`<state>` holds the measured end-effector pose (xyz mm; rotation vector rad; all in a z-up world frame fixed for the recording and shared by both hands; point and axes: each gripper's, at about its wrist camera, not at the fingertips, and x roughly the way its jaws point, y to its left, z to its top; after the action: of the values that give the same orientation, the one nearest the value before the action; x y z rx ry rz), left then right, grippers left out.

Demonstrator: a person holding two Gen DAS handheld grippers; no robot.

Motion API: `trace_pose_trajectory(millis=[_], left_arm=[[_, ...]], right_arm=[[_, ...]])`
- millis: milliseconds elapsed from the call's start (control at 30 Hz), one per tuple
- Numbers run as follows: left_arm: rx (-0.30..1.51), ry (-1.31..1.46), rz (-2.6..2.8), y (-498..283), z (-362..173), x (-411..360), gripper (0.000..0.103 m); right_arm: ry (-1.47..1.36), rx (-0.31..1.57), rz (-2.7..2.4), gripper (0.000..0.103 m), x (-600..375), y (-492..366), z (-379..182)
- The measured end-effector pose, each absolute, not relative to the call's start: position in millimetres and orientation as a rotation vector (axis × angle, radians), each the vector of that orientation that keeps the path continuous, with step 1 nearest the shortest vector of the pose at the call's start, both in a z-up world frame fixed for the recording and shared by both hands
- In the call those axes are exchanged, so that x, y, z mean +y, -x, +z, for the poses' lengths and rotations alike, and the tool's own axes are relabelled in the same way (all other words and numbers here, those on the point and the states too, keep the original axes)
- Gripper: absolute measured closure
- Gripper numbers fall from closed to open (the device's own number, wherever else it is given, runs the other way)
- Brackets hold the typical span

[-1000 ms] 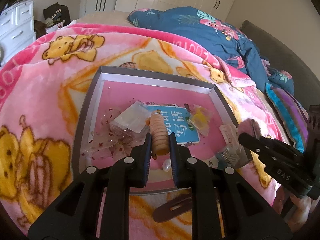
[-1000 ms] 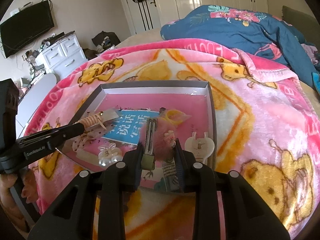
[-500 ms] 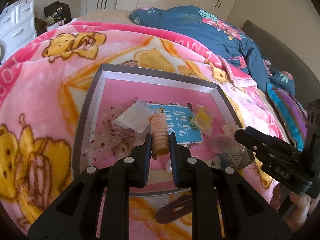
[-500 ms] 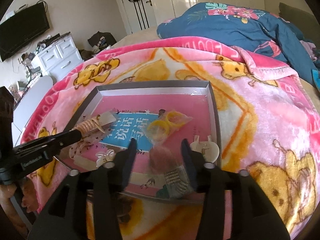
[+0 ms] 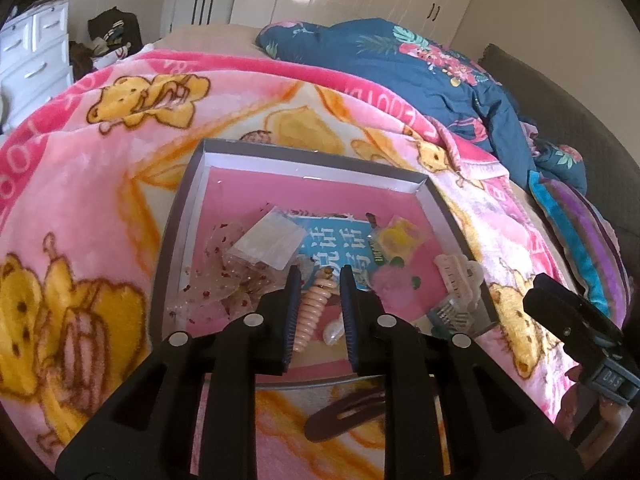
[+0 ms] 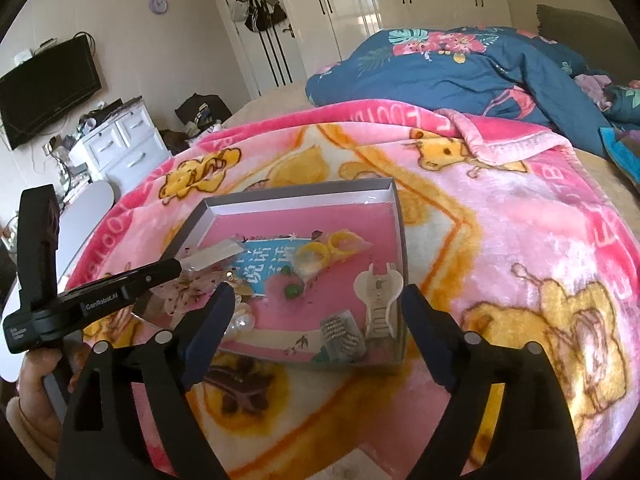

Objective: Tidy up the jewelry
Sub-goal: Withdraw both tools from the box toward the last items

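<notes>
— What changed on the right?
— The right gripper (image 6: 316, 304) has just been opening; its jaws now stand wide with nothing between them. The fluffy pink hair clip (image 5: 386, 280) it held a second ago now lies in the box (image 6: 400, 232).
— And the left?
— The left gripper (image 5: 318, 286) has loosened a little around the coiled hair tie (image 5: 314, 308).
</notes>
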<state>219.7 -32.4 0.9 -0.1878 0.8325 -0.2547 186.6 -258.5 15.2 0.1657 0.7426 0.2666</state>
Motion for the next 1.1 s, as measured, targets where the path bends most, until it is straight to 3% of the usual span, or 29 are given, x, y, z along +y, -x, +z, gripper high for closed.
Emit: trace_pose_trajectory(millis=[333, 733, 800, 1000, 1100], left_arm=[[0.777, 0.164, -0.27, -200, 33, -38, 0.07], [0.696, 0.133, -0.273, -176, 68, -42, 0.04], [0.69, 0.126, -0.27, -173, 71, -42, 0.028], [0.678, 0.118, -0.266, -164, 76, -44, 0.013], [0.677, 0.109, -0.265, -159, 77, -44, 0.011]], right_arm=[[-0.167, 0.715, 0.273, 0.015, -263, -168, 30], [-0.15, 0.697, 0.273, 0.011, -268, -150, 40], [-0.14, 0.694, 0.272, 0.011, -269, -146, 41], [-0.117, 0.691, 0.273, 0.007, -272, -134, 42], [-0.103, 0.693, 0.272, 0.007, -274, -128, 41]])
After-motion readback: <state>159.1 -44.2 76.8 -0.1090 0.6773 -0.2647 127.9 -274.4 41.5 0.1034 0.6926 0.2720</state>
